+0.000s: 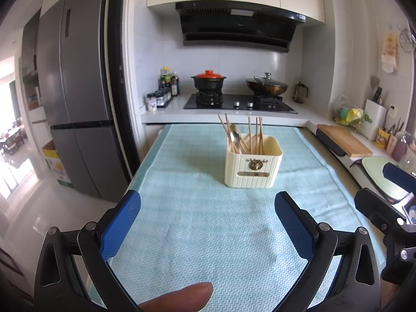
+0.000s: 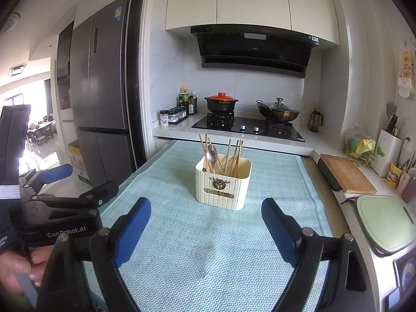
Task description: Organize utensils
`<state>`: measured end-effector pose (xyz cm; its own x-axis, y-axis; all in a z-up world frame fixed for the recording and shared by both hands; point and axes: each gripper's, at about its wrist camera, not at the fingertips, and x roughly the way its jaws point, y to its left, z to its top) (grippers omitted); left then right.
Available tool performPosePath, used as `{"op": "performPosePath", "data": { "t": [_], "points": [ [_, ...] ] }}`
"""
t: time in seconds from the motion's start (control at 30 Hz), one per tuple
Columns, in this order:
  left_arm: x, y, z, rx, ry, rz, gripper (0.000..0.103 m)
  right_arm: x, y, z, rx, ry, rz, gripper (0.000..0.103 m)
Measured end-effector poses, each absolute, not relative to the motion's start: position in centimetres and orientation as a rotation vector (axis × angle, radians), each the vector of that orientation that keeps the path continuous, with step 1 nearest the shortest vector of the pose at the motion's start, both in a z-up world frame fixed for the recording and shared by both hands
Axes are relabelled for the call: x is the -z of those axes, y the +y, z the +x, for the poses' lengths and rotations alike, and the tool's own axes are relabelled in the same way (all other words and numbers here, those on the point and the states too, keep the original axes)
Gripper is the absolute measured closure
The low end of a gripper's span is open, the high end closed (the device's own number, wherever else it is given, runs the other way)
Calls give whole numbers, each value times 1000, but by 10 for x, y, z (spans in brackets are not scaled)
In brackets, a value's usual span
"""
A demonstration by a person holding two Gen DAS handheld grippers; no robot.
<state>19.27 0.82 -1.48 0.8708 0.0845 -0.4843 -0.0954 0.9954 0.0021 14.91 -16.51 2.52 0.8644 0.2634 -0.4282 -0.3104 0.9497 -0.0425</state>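
Observation:
A cream ribbed utensil holder (image 1: 252,166) (image 2: 224,185) stands on a light blue mat (image 1: 197,228) (image 2: 202,247). Several wooden chopsticks (image 1: 256,135) (image 2: 228,157) and a metal spoon (image 1: 235,136) (image 2: 212,154) stand upright in it. My left gripper (image 1: 208,208) is open and empty, held above the mat short of the holder. My right gripper (image 2: 206,213) is open and empty too, also short of the holder. The left gripper's body shows at the left of the right wrist view, with one blue finger (image 2: 56,172) visible.
A gas hob (image 1: 239,102) with a red-lidded pot (image 1: 208,80) and a wok (image 1: 266,85) lies beyond the mat. A grey fridge (image 1: 75,91) stands left. A wooden board (image 2: 347,173), green board (image 2: 384,221) and knife block (image 2: 388,153) line the right counter.

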Motion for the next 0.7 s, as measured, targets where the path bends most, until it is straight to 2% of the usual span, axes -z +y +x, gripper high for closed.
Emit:
{"op": "performPosePath", "data": {
  "t": [0.7],
  "points": [
    [15, 9, 198, -110, 518, -17, 1, -25, -163, 150, -301, 430, -119, 14]
  ]
}}
